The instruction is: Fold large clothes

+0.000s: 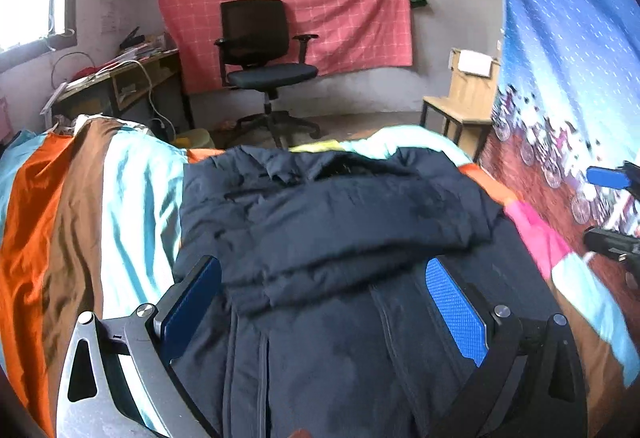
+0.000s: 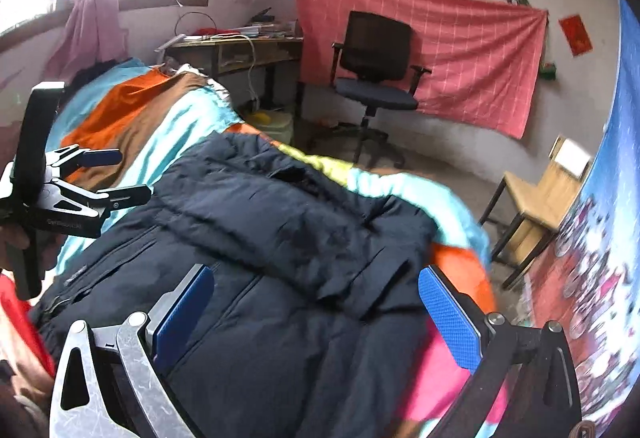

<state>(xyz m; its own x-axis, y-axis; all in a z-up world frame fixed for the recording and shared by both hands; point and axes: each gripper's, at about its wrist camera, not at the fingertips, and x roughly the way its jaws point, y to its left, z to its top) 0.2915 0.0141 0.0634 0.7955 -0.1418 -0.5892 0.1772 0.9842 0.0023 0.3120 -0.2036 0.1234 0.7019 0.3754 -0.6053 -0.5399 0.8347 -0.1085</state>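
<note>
The dark navy padded jacket [image 1: 336,238] lies on the bed, spread over the striped bedspread [image 1: 80,205], its upper part folded down over the body so a thick doubled layer crosses the middle. I see its collar end toward the foot edge of the bed, nearest the room, and the zipped front running back toward me. On the right side the jacket reaches close to the bed's edge by the blue patterned hanging [image 1: 568,77]; on the left a broad band of orange, brown and pale blue bedspread stays bare.

My left gripper [image 1: 324,302] hovers over the near part of the jacket with its blue pads spread wide, one on either side of the zip, and nothing is caught between them. My right gripper [image 2: 316,314] stands just as wide over the jacket's right half, also gripping nothing. From the right wrist view I can see the left gripper [image 2: 116,173] off at the bed's left side, jaws apart and empty.

Beyond the foot of the bed stand a black office chair [image 1: 260,57] before a pink checked cloth [image 1: 360,9] on the wall, a cluttered desk [image 1: 120,77] under the window, and a wooden chair [image 1: 464,105].
</note>
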